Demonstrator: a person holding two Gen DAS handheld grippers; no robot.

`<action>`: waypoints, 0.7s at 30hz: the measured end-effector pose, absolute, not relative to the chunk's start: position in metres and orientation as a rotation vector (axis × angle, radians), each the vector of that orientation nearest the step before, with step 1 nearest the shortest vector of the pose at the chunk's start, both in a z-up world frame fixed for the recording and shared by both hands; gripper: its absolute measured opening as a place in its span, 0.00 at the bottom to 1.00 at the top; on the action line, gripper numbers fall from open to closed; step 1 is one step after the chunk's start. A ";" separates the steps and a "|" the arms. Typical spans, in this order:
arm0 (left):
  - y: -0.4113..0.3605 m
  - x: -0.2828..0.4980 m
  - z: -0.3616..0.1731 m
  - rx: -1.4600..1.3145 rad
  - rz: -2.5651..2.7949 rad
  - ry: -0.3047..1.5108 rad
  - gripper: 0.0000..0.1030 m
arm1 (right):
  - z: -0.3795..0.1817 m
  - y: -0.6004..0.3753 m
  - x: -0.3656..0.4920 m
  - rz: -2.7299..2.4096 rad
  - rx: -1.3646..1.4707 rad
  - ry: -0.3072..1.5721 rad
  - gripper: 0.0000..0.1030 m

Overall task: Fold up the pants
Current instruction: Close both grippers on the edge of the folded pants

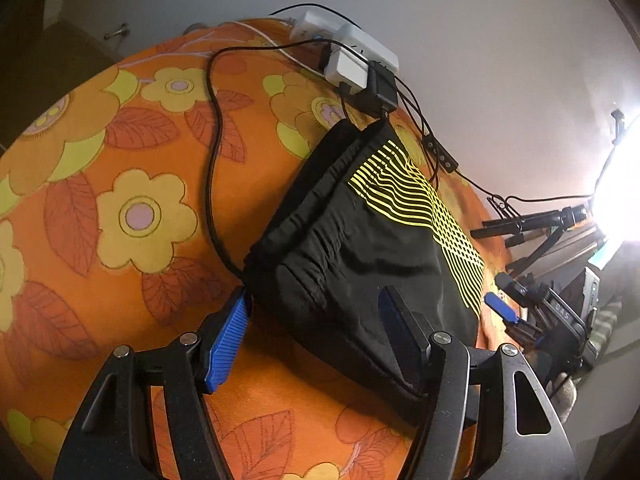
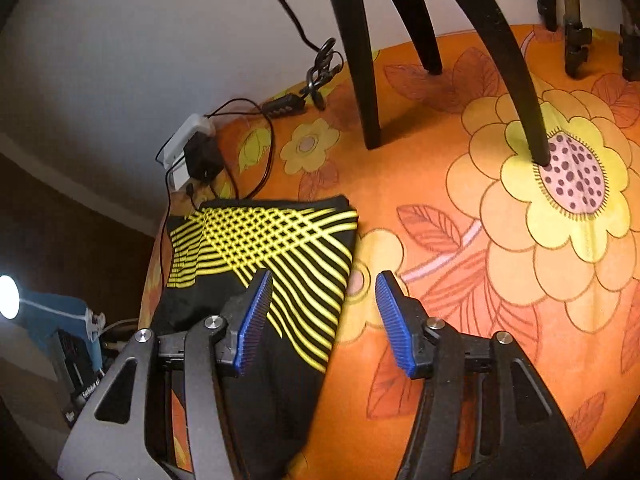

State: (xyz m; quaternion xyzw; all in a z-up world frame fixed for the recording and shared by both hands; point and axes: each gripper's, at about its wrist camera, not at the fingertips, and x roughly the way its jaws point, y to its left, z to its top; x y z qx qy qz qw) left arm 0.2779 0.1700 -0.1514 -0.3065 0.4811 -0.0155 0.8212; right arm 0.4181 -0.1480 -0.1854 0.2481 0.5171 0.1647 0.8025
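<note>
Black pants (image 1: pixel 360 248) with a yellow line print lie folded into a compact packet on the orange floral cloth (image 1: pixel 120 208); the gathered waistband faces left. My left gripper (image 1: pixel 316 300) is open just above the packet's near end, one fingertip at its left corner and the other over the black fabric. In the right wrist view the pants (image 2: pixel 280 232) lie left of centre. My right gripper (image 2: pixel 324 280) is open, straddling the packet's right edge with nothing pinched. One of its blue pads (image 1: pixel 500 307) shows beside the pants in the left wrist view.
A white power strip (image 1: pixel 348 52) with chargers and black cables (image 1: pixel 212 160) lies just beyond the pants by the wall. Black tripod legs (image 2: pixel 360 60) stand on the cloth (image 2: pixel 480 280) to the right. Clamps and a bright lamp (image 1: pixel 616 184) sit off the right edge.
</note>
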 end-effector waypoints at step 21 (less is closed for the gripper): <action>0.162 0.277 -0.157 -0.640 -0.009 1.026 0.64 | -0.195 -0.132 0.432 0.369 0.591 1.123 0.54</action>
